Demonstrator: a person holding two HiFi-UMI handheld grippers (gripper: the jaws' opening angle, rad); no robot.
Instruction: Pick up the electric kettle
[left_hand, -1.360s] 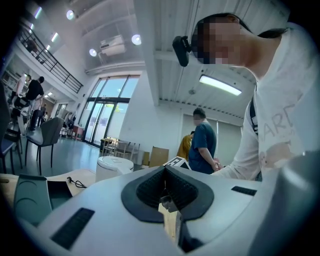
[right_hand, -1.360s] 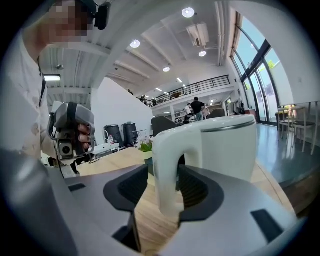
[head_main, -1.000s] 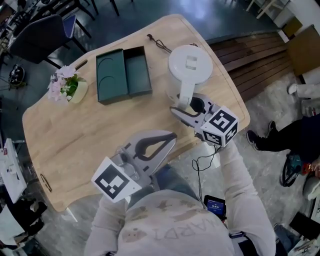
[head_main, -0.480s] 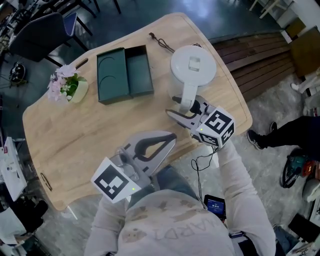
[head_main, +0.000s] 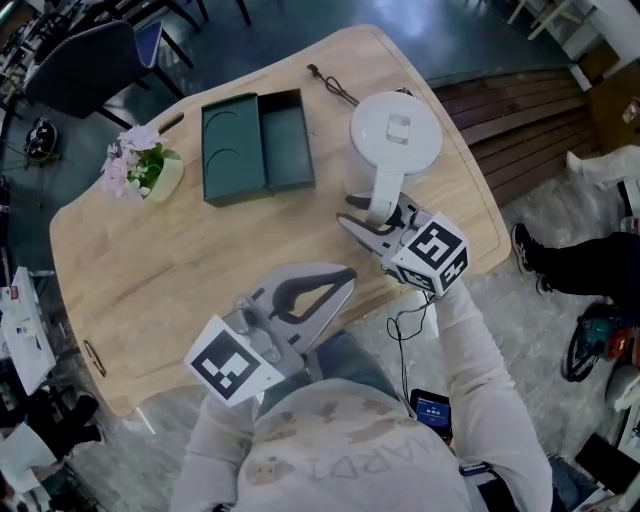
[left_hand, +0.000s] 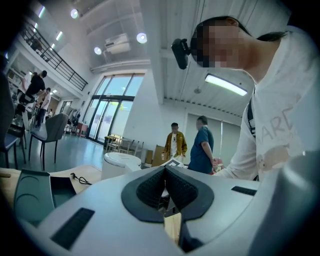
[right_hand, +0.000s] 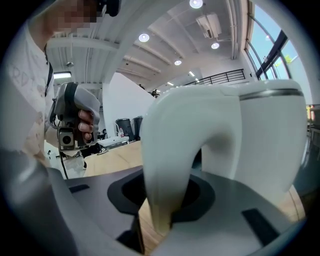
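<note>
Right gripper (head_main: 365, 212) at the electric kettle (head_main: 395, 140), far right of the tabletop (head_main: 150, 260).
Only the right gripper view shows its fingers (right_hand: 200, 196) closing on the white handle (right_hand: 170, 165) that fills their gap. The left gripper (head_main: 348, 274) is at the near edge, fingers (left_hand: 150, 187) together and empty.

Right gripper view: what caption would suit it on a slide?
Right gripper closing its jaws on the handle of the white kettle.

On the table (head_main: 150, 270) we've got one electric kettle (head_main: 396, 135), one green tray (head_main: 258, 146), one pot of flowers (head_main: 142, 168) and one black cord (head_main: 335, 88), one of each.
</note>
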